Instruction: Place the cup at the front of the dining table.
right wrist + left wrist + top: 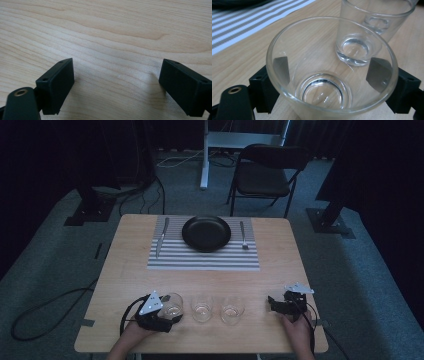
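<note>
The leftmost glass [329,75] is clasped between the jaws of the left gripper [167,312], a pad pressed on each side of its wall. Just beyond it, the middle glass [367,30] is seen. Farther right, the right gripper [117,82] is held spread wide over bare table [112,30].

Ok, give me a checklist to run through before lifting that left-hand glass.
1. Left gripper jaws on both sides of the left glass: ok.
2. Pads pressing firmly on the glass: cannot tell.
3. Glass upright and empty: ok.
4. Gap to the middle glass: narrow, but apart: ok.
5. Right gripper open, away from the right glass: ok.
6. Space on the striped mat near the plate: ok.
</note>
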`<state>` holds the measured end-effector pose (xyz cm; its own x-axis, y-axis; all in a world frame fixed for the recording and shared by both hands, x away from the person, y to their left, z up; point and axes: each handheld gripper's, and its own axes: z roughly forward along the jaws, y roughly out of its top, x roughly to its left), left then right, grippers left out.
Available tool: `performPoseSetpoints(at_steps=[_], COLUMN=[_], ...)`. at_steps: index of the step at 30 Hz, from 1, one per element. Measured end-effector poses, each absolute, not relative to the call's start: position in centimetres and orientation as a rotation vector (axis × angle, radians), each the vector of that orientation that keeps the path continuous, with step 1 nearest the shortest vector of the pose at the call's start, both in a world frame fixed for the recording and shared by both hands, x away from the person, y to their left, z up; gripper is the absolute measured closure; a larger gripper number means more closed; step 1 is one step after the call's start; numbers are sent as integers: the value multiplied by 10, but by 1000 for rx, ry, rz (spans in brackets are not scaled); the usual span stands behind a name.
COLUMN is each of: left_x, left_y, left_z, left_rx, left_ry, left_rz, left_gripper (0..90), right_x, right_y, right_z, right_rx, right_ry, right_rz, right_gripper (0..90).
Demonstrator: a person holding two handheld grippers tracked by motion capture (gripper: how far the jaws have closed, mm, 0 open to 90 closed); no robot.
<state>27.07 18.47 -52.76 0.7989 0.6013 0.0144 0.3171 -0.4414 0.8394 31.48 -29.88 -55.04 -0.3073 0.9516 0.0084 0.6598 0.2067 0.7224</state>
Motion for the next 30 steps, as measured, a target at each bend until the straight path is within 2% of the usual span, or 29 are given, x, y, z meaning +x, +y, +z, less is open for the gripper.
performPoseSetpoints(at_steps=[1, 30], left_x=[271, 268], left_y=[185, 185], left_z=[-528, -522], left_rx=[2061, 2038], left_ry=[670, 750], left_rz=[387, 418], left_gripper=[197, 203], right_x=[315, 315], right_y=[-299, -299], right_z=[-550, -550], right_rx=[1494, 1494], right_ry=[2045, 2046], right_rz=[881, 882], right_gripper=[122, 122])
